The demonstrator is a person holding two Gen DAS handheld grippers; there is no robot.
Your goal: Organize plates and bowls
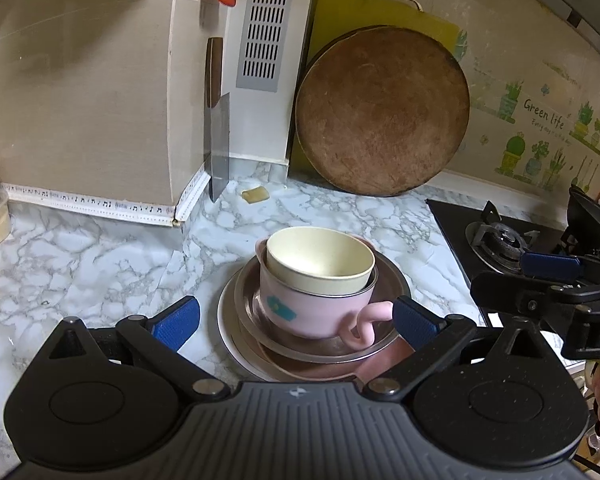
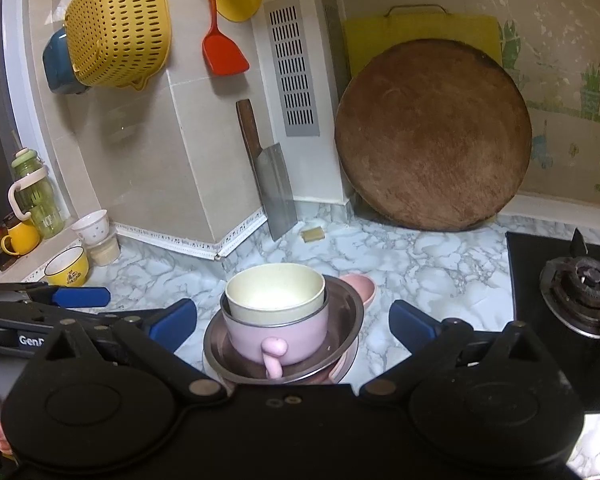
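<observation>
Both the left gripper point(image 1: 296, 320) and right gripper point(image 2: 293, 322) hold jaws wide around the dish stack point(image 2: 276, 320) (nothing gripped); bare marble tabletop point(image 1: 100, 256) lies left, stove point(image 2: 580, 292) edge right.

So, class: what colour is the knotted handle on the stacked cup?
Pink handle; left wrist view shows it best.

The pink plate point(image 2: 342, 364) lies mostly hidden under the steel dish point(image 2: 340, 320); the stove point(image 2: 580, 280) is cut off.
</observation>
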